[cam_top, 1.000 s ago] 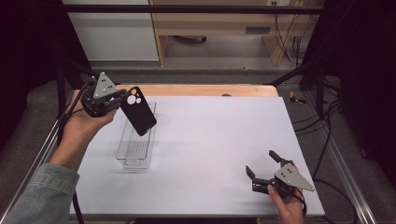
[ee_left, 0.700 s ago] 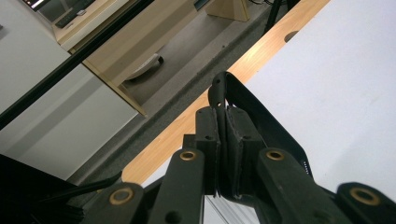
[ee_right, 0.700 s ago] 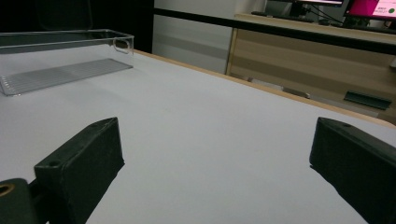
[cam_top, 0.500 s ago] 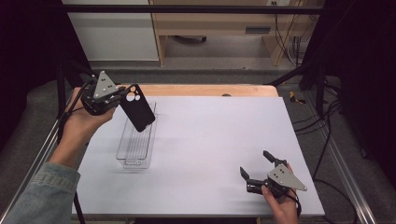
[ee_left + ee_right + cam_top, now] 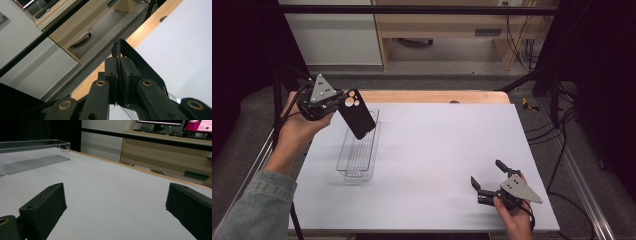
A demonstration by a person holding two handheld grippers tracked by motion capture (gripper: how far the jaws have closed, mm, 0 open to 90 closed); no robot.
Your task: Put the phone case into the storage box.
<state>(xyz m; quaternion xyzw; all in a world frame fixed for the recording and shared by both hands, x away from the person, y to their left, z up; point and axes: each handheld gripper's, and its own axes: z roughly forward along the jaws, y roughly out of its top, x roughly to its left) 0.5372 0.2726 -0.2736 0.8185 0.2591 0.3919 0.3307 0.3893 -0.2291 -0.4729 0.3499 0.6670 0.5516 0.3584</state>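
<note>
The left gripper [image 5: 333,106] is lifting the black phone [image 5: 357,114] a touch higher and swinging it leftward compared with a second ago, so it is now hanging tilted over the far end of the clear tray [image 5: 357,155], camera end up, lower corner dipping toward the tray's inside. That reads as a phone being carried over the tray, either on its way in or just out; the pictures alone are not settling which. In the left gripper view the jaws are pinching tight on the phone's [image 5: 140,67] edge, the dark body running away to the right of the pads. Meanwhile the right gripper [image 5: 487,182] is sliding nearer and a little left along the near right part of the white table [image 5: 437,140], jaws spread wide and holding nothing, well apart from the tray [image 5: 32,152], which is sitting off to the far left in the right gripper view.
</note>
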